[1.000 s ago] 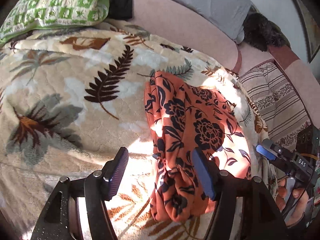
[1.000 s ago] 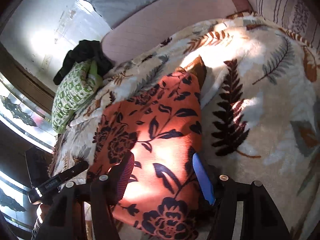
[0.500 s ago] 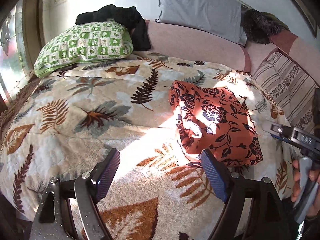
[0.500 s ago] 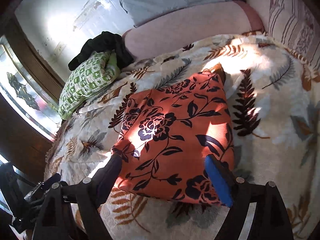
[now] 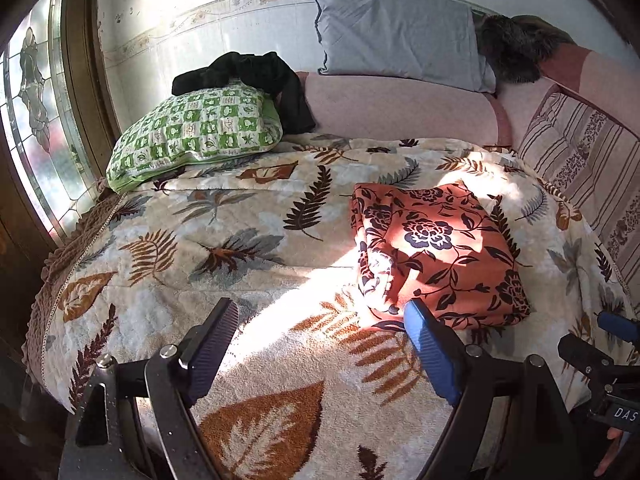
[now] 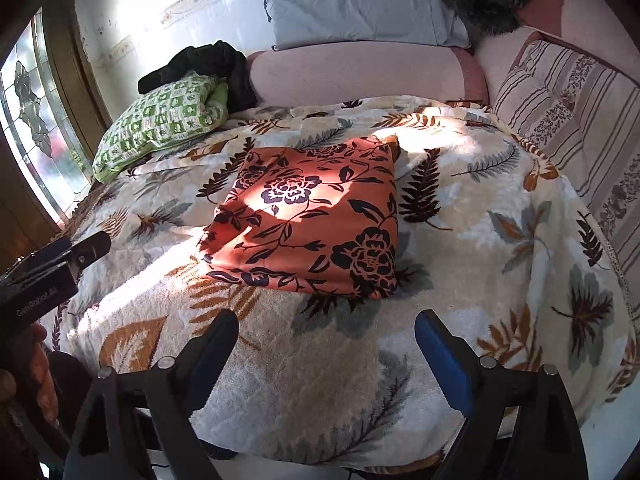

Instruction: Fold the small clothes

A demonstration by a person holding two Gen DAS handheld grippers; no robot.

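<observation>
On bed's right half, near far edge: orange flowered garment (image 6: pixel 308 216) lies folded, soft square bundle on plush leaf-print blanket (image 6: pixel 360 360). My left gripper (image 5: pixel 320 344) and right gripper (image 6: pixel 326 352) just opened, nothing between jaws, both clear of cloth. Fold judged complete; next, fetch another piece.

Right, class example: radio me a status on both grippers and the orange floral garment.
Left gripper and right gripper: jaws just opened, nothing between them. Orange floral garment folded flat on leaf blanket. Nothing in the way.

Harsh window (image 5: pixel 36 152) sunlight, deep shadows, fisheye-warped edges.
</observation>
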